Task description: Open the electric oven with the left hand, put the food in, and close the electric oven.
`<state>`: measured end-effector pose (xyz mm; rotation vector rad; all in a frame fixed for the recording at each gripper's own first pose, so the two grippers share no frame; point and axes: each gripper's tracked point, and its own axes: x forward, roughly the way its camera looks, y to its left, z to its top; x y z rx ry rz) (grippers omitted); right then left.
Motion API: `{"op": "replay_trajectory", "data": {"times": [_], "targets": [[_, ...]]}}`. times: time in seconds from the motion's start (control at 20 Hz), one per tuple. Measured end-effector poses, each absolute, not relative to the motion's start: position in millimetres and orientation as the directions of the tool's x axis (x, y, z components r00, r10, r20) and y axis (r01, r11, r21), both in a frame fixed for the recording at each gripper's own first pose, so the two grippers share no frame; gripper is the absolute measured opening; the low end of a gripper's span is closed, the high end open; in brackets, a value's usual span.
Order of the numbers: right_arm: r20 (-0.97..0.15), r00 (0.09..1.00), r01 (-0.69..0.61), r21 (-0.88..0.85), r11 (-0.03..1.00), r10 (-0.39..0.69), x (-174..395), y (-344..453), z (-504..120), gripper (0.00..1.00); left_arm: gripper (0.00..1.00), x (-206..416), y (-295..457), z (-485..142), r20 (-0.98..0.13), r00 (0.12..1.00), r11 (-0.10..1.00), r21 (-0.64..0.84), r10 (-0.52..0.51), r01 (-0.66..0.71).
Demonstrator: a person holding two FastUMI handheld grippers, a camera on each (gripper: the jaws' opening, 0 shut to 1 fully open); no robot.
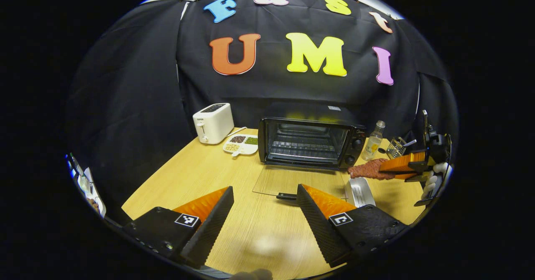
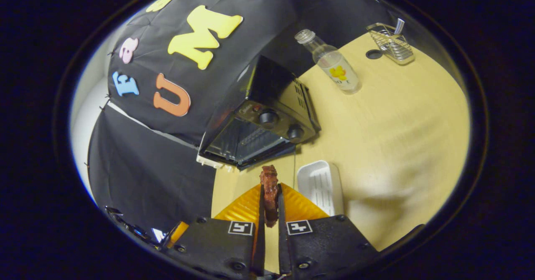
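The black electric oven [image 1: 309, 142] stands at the back of the wooden table [image 1: 209, 175]. Its glass door [image 1: 301, 179] lies flat and open, handle [image 1: 286, 196] toward me, and the wire rack shows inside. My left gripper [image 1: 265, 190] is open and holds nothing, low over the table in front of the door. At the right, my right gripper [image 1: 393, 166] is shut on a reddish-brown slice of meat [image 1: 368, 170], level with the oven's knobs. In the right gripper view the meat [image 2: 269, 188] stands clamped between the fingers, pointing at the oven [image 2: 259, 121].
A white toaster [image 1: 213, 122] and a divided dish of beans [image 1: 241, 144] stand left of the oven. A bottle [image 1: 374, 142] and a wire basket [image 1: 395, 146] stand to its right. A white ribbed tray [image 2: 319, 186] lies near the door's right corner.
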<state>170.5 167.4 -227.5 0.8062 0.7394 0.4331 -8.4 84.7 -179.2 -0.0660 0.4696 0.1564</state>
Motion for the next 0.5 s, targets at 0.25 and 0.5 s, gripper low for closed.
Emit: {"op": "replay_trajectory", "data": {"times": [0.25,0.5], "targets": [[-0.313,0.764,-0.066,0.831,0.552,0.563,218,235,-217,0.16,0.97,-3,100,-163,-0.438,0.898,0.999,0.007,0.046,-0.047],[-0.251,0.843,-0.03,0.861,0.507,0.477,267,282,-226,0.16,0.97,-4,133,-158,-0.43,0.903,1.0,0.023,0.027,-0.019]]}}
